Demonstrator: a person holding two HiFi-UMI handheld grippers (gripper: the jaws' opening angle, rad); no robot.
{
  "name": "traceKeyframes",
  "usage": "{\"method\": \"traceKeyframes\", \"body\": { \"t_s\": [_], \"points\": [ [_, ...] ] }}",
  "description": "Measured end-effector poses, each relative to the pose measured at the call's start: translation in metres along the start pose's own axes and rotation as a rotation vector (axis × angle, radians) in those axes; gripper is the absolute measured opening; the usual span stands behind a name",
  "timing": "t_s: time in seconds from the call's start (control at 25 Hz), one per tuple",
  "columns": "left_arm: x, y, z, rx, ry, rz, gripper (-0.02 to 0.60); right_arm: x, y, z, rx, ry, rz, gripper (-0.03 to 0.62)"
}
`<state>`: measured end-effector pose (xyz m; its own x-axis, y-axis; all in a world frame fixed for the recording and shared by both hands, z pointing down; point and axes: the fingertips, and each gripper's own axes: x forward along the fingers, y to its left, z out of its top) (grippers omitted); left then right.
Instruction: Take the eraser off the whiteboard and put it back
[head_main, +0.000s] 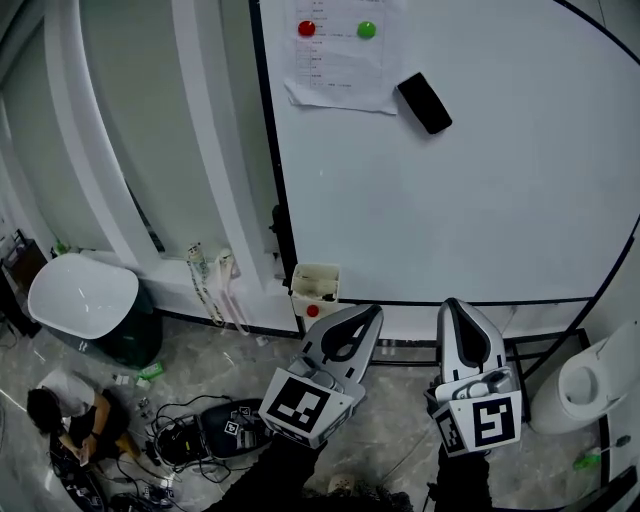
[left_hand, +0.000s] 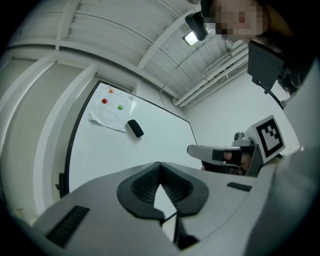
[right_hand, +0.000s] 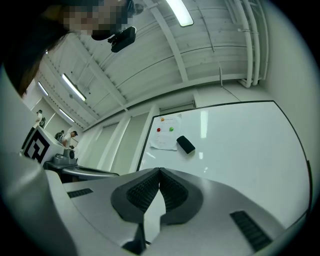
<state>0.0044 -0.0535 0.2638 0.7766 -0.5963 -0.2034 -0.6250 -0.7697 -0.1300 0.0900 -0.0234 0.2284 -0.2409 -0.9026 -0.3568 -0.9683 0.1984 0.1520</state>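
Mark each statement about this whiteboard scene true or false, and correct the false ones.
1. The eraser is on the whiteboard. True.
2. The left gripper and the right gripper are both shut. True.
3. The right gripper holds the eraser. False: it holds nothing.
4. A red magnet and a green magnet sit on the paper. True.
5. The eraser lies left of the paper. False: it is at the paper's lower right corner.
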Motion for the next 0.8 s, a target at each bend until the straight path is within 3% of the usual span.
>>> {"method": "traceKeyframes", "body": {
  "t_s": [0.32, 0.8],
  "points": [
    [0.02, 0.035, -0.01, -0.031, -0.003, -0.008, 0.006, 0.036, -0.003, -0.01, -0.006, 0.01, -0.011, 0.008],
    [0.078, 0.021, -0.013, -0.014, -0.013, 0.07, 0.006, 0.049, -0.058, -0.016, -0.015, 0.0, 0.083, 0.008]
  ]
}}
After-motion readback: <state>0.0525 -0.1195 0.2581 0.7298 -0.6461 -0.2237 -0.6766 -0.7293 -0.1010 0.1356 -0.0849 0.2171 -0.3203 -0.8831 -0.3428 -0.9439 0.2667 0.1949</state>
